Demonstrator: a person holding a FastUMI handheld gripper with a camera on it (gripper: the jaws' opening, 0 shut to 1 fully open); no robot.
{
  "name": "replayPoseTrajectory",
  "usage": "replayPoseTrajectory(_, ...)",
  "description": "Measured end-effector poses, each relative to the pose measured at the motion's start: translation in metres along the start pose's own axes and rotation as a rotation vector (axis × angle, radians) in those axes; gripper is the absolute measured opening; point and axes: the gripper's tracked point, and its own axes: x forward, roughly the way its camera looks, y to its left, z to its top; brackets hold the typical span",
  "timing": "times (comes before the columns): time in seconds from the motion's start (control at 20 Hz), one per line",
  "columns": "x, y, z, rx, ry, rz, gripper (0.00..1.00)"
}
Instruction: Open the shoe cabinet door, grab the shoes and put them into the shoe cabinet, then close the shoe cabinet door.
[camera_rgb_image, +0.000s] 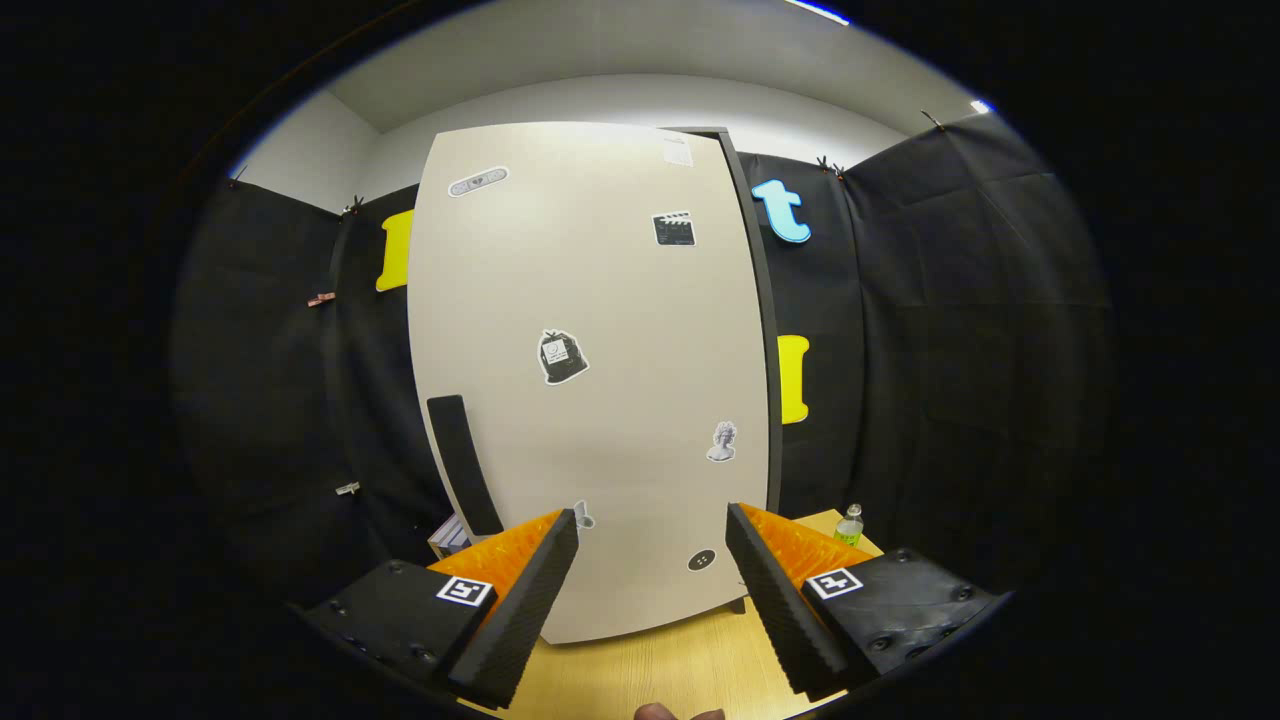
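Gripper view: tool (652, 530) is facing the closed cabinet door (590, 380), fingers spread wide and empty; upright handle (463, 465) is lying ahead, beyond the left finger.

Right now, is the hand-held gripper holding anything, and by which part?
Nothing is held. The hand-held gripper is open, its fingers apart with only air between them, facing the shut cabinet door and its dark handle.

Hand-held gripper (650, 535): ridged fingers (520, 610), screwed housings with square coded tags (465, 590)
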Motion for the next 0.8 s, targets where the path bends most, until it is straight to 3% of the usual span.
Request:
replayPoseTrajectory(0.6,-0.001,-0.016,0.008,-0.004,-0.032,-0.005,0.98)
replayPoseTrajectory(0.8,0.007,-0.023,0.011,-0.056,-0.055,-0.029,0.98)
